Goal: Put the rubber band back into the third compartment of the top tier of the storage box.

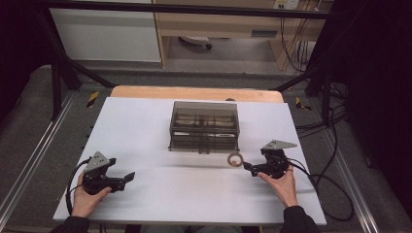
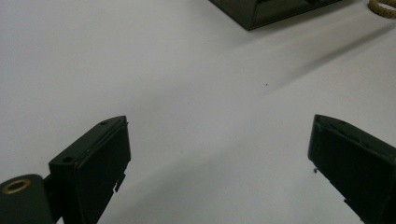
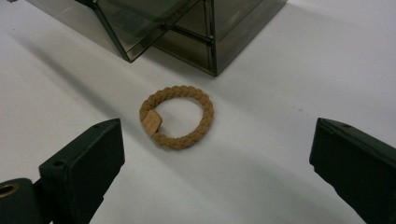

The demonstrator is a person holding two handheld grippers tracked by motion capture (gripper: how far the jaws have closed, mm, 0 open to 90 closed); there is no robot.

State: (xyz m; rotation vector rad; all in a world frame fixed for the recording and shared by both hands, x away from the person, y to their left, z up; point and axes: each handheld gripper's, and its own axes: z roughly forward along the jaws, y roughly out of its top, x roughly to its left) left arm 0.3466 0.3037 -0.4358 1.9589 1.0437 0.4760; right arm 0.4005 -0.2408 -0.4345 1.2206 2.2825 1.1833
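A tan braided hair tie [image 3: 177, 116] lies flat on the white table, just in front of the smoky clear plastic drawer box [image 3: 187, 28]. In the high view the hair tie [image 1: 235, 159] sits by the box's [image 1: 204, 126] front right corner. My right gripper [image 1: 248, 167] is open, its jaws spread wide just short of the tie, nothing between them. At the table's front left, my left gripper [image 1: 127, 178] is open over bare table [image 2: 196, 116], far from the tie [image 2: 383, 7] and the box corner [image 2: 261, 11].
The white table [image 1: 145, 136] has a wooden strip [image 1: 194, 92] along its far edge. Black cables [image 1: 330, 194] trail off the right side. A metal frame [image 1: 63, 68] and shelving [image 1: 218, 24] stand behind the table.
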